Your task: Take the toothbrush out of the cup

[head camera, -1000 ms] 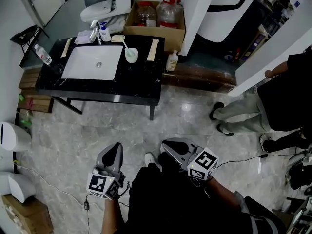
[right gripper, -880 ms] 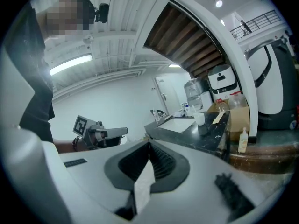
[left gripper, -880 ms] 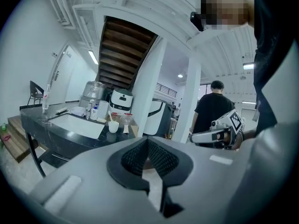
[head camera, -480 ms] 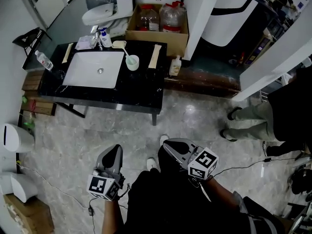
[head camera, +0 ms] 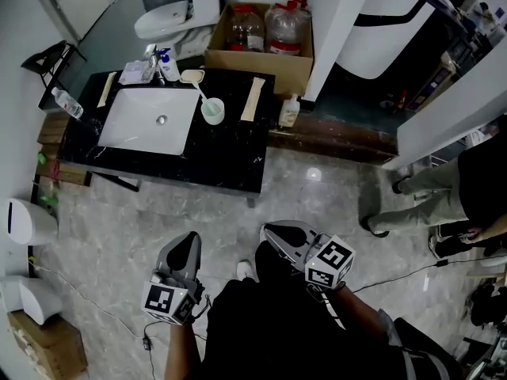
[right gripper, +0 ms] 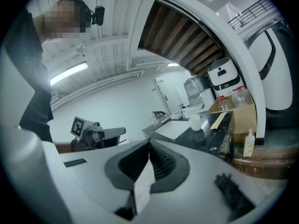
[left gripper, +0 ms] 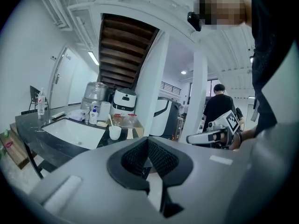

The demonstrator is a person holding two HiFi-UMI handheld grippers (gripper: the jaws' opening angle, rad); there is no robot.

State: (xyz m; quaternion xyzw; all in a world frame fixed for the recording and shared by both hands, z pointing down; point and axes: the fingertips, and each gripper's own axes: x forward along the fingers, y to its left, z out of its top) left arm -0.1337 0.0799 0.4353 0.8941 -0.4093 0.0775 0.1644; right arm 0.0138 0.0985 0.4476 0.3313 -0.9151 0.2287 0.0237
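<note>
Close to the person's body, the left tongs (head camera: 188,244) and the right tongs (head camera: 273,232) are each pressed together with nothing between them. Both hang over the marble floor (head camera: 317,196), well apart from the black table (head camera: 230,153). On the table, just right of the white sink (head camera: 150,119), stands the cup (head camera: 211,112). What looks like the toothbrush (head camera: 200,90) leans out of it, up and to the left.
</note>
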